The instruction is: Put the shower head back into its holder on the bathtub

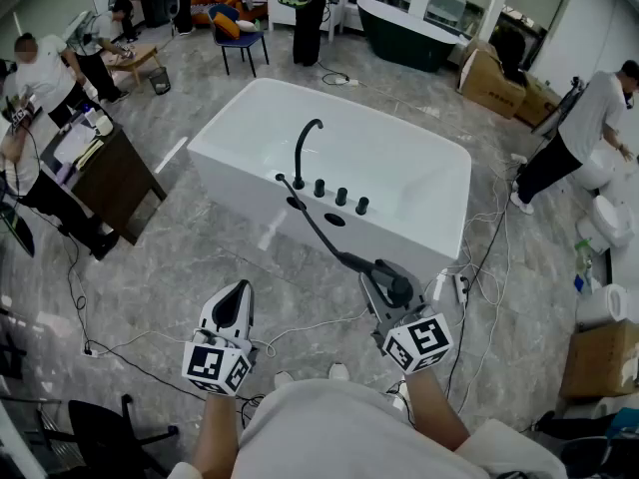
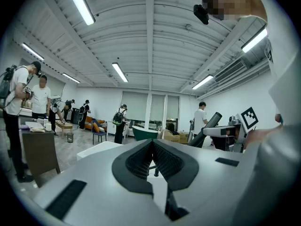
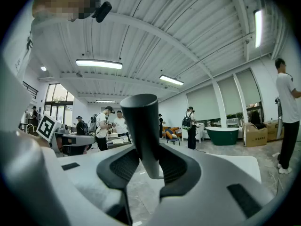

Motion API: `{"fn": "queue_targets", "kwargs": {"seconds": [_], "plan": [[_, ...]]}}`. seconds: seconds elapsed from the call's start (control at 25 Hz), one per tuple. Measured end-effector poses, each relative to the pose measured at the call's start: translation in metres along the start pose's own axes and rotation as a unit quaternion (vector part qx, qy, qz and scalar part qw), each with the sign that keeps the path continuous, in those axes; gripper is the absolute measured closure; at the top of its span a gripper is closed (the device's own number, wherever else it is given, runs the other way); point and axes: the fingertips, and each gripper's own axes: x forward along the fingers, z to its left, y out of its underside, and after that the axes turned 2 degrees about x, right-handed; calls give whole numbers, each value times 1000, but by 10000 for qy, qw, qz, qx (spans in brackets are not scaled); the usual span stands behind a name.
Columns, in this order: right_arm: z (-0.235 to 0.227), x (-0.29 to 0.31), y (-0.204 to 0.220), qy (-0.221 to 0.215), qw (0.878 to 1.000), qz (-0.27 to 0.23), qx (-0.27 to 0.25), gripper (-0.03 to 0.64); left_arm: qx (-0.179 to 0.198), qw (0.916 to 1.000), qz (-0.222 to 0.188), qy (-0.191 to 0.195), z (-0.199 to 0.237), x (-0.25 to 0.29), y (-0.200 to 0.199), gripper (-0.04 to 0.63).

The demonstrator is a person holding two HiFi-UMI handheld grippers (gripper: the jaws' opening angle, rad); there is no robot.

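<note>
The white bathtub point(image 1: 419, 183) stands ahead, with a black curved faucet point(image 1: 303, 153) and several black knobs point(image 1: 339, 196) on its near rim. A dark oval opening point(image 1: 334, 220) lies on that rim just below the knobs. A black hose point(image 1: 315, 223) runs from the rim to the black shower head point(image 1: 391, 279), point(image 3: 143, 126). My right gripper point(image 1: 384, 289), point(image 3: 149, 163) is shut on its handle, which stands upright between the pads. My left gripper point(image 1: 235, 302), point(image 2: 151, 147) is level at the lower left, short of the tub, shut with nothing in it.
Cables and a power strip point(image 1: 451, 285) lie on the grey floor by the tub's near corner. A dark desk point(image 1: 115, 178) with people stands left. A cardboard box point(image 1: 599, 357) and white fixtures are right. A dark green tub point(image 1: 404, 33) stands behind.
</note>
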Motion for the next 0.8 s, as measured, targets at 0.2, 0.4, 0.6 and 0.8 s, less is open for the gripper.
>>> {"fn": "queue_targets", "kwargs": {"seconds": [0.2,0.4,0.6,0.8], "plan": [[0,-2,6,78,10000,-7,53,476,3,10000,9,17,-1,-4,1,583],[0,-1,5,98,9999,-11,66,476,52,10000,27,37,-2,-4,-1,583],[8,4,2,77,9999,-37,77,476,150,9998,0,117,0,-7,-3,583],[14,7,-2,56,9999,-78,45,476,114,9997,-62,208,4,-13,-3,583]]}}
